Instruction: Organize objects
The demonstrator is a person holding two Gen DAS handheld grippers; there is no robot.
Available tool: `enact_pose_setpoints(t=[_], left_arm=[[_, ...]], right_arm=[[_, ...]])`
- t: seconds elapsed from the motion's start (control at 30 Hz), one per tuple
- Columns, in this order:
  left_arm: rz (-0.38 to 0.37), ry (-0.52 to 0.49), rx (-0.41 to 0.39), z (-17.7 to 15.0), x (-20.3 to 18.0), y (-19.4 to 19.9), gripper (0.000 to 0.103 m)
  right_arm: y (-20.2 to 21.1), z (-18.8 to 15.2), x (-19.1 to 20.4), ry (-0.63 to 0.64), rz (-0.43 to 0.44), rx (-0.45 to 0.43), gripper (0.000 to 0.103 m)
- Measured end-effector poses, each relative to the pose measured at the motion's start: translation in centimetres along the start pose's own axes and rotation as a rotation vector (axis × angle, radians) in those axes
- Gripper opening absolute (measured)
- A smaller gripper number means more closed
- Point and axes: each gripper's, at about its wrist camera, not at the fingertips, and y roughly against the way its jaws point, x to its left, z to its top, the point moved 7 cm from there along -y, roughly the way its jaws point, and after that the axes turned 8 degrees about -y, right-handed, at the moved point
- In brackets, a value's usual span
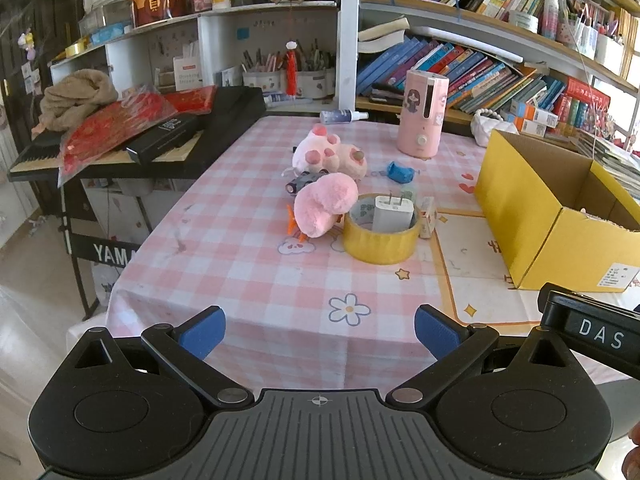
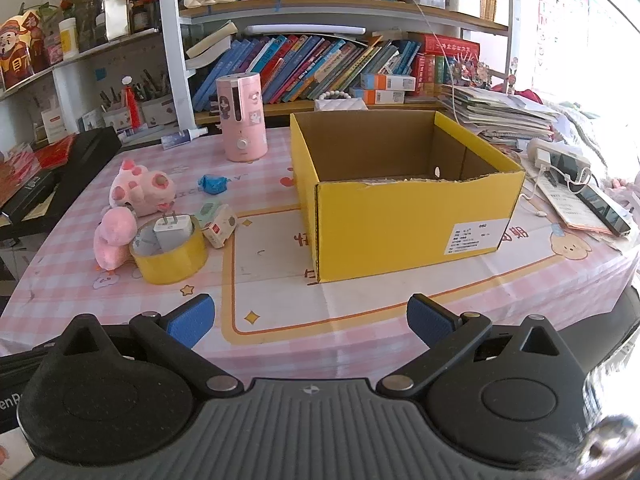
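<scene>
An open yellow cardboard box stands on the pink checked table. To its left lie a yellow tape roll with a white plug charger standing inside it, a pink plush, a pink-and-white paw plush, a small blue object, a small white box and a dark battery-like item. My left gripper and right gripper both hang open over the near table edge, holding nothing.
A pink humidifier and a spray bottle stand at the back. Bookshelves rise behind the table. A keyboard piled with red bags sits to the left. Papers, a power strip and a phone lie to the right.
</scene>
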Motion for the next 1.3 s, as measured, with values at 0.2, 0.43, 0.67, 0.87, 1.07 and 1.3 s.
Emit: enact_pose_setpoints(t=[0.2,0.43,0.67,0.87,1.07,1.3], left_arm=[[0.004,0.012,-0.001,-0.2,0.5,-0.2,0.102],[0.005,0.037,0.003,-0.3,1.5,-0.6,0.102],[0.003,0.086,0.011,0.0,2.5,-2.0,0.102],[0.024,0.109,0.023,0.7,3.4,-3.6,0.102],[0.068,0.141,0.049,1.4,4.6,-5.6,0.102],[0.145,0.177,0.11,1.5,6.4,-7.8,0.102]], right_arm=[[-0.3,-0.1,0.3,0.011,0.009,0.005,0.103],[-0.8,0.0,1.6,0.045,0.042,0.005,0.102],[-2.2,0.5,2.8,0.071,0.104,0.016,0.1],[-4.2,1.5,4.9,0.117,0.189,0.04,0.089],[-6.7,2.6,7.8,0.193,0.275,0.064,0.078],[-11.1,3.6,10.7,0.247,0.331,0.15,0.079]])
